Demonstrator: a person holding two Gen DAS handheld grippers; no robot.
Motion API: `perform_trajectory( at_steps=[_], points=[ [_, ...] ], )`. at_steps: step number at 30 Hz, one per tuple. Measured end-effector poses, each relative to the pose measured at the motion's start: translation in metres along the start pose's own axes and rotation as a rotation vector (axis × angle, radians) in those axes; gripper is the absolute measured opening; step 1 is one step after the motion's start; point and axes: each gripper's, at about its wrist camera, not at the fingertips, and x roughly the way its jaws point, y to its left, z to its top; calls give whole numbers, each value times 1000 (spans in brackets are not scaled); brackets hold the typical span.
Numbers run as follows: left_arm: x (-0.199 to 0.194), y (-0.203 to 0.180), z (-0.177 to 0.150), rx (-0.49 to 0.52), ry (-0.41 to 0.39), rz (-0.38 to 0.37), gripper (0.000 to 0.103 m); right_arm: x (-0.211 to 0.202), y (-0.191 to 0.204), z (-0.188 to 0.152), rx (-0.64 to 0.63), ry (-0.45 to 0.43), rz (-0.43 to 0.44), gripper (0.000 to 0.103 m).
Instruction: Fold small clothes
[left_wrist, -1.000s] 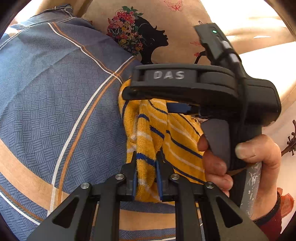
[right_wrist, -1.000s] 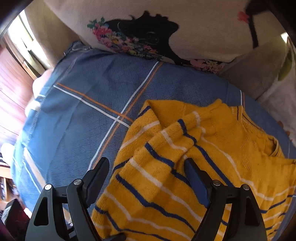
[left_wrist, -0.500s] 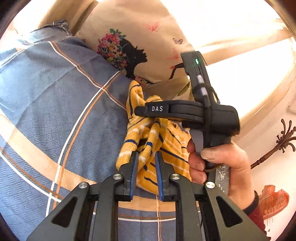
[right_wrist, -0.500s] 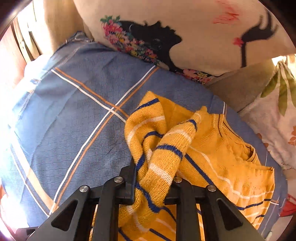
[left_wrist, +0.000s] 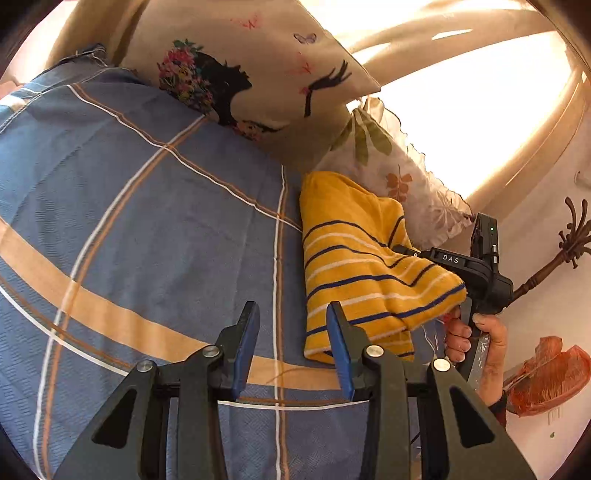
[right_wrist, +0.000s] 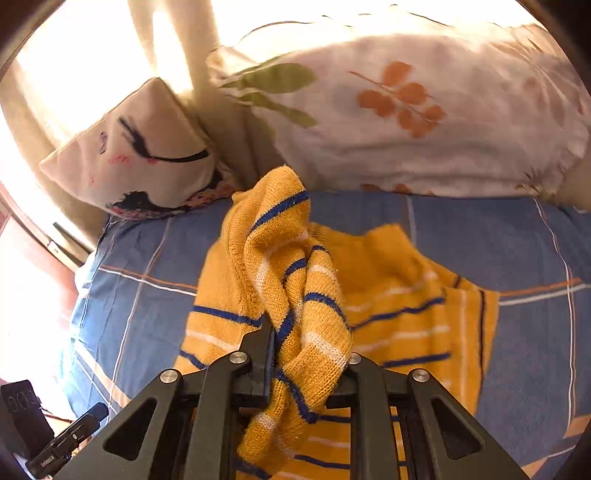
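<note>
Across the blue checked bedspread (left_wrist: 155, 229), the left gripper (left_wrist: 291, 343) has just let go, jaws apart, while the right gripper (right_wrist: 306, 354) stays clamped on the yellow striped sweater (right_wrist: 295, 280), carrying the fold over.

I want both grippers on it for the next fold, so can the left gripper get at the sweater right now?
Probably yes. The left gripper is open and empty, and the sweater lies just to its right on the bedsheet with nothing between them. The right gripper holds another part.
</note>
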Motion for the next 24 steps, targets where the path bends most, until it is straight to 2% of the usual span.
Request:
perform_trajectory(
  at_steps=[5,11,13,14,15,16,17,19,21,24],
  points=[
    [28,-26,-13,60,71,9,35,-4,-77,-25,147,1,29,19],
    [53,-41,-28,94,135,28,35,-2,-122,-43,234,-33,105,19],
    [59,-46,-28,111,143,37,35,-3,-132,-47,258,-49,118,25],
    [60,-50,-28,124,143,40,35,-5,-136,-48,273,-61,116,32],
    [61,-54,-27,136,140,44,35,-10,-139,-49,287,-73,112,44],
    [62,-57,-27,148,136,48,36,-18,-140,-51,297,-94,81,50],
    [64,-60,-26,159,133,51,37,-27,-142,-51,300,-129,44,54],
    [70,-65,-25,172,135,54,40,-53,-144,-51,292,-205,19,54],
    [80,-68,-27,178,147,55,40,-71,-139,-50,294,-249,93,54],
    [95,-71,-35,172,185,48,40,-78,-117,-50,289,-250,287,55]
  ],
)
